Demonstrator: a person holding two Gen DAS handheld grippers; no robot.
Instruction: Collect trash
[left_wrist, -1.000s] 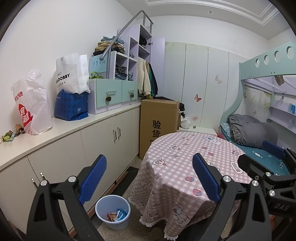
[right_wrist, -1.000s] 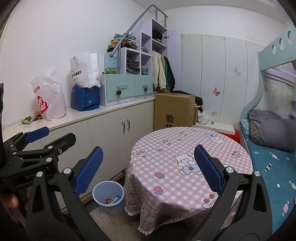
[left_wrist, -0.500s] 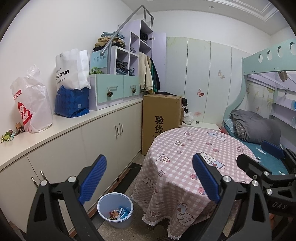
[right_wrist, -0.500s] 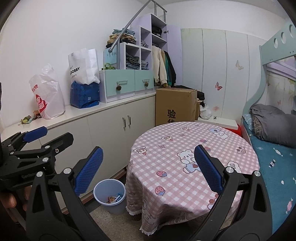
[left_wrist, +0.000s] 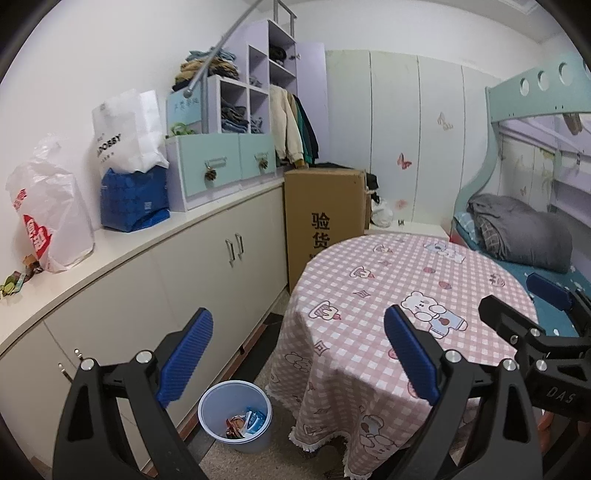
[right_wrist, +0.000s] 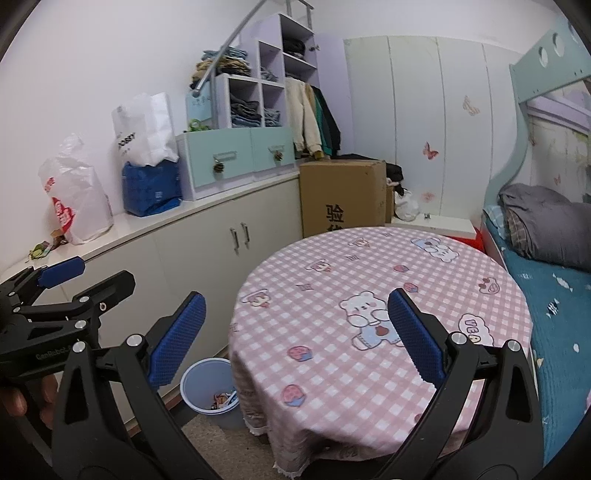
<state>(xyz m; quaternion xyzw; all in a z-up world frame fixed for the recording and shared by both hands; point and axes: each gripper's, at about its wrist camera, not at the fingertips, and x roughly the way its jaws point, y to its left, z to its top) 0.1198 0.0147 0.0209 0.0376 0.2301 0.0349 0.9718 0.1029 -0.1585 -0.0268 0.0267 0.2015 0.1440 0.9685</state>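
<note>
A pale blue trash bin (left_wrist: 236, 417) stands on the floor between the cabinets and the round table, with several wrappers (left_wrist: 245, 424) inside; it also shows in the right wrist view (right_wrist: 208, 387). My left gripper (left_wrist: 299, 354) is open and empty, held above the bin and the table edge. My right gripper (right_wrist: 295, 332) is open and empty above the table. The round table (left_wrist: 388, 295) with its pink checked cloth (right_wrist: 369, 288) has nothing on top. Small scraps (left_wrist: 14, 284) lie on the counter at far left.
Long white cabinets (left_wrist: 184, 266) run along the left wall, bearing a plastic bag (left_wrist: 48, 218), a blue bag (left_wrist: 135, 201) and a white paper bag (left_wrist: 125, 136). A cardboard box (left_wrist: 325, 218) stands behind the table. A bunk bed (left_wrist: 524, 236) is at right.
Both grippers have moved back and tilted down a little, so the table and bin sit lower and nearer in view. Both stay open and empty.
</note>
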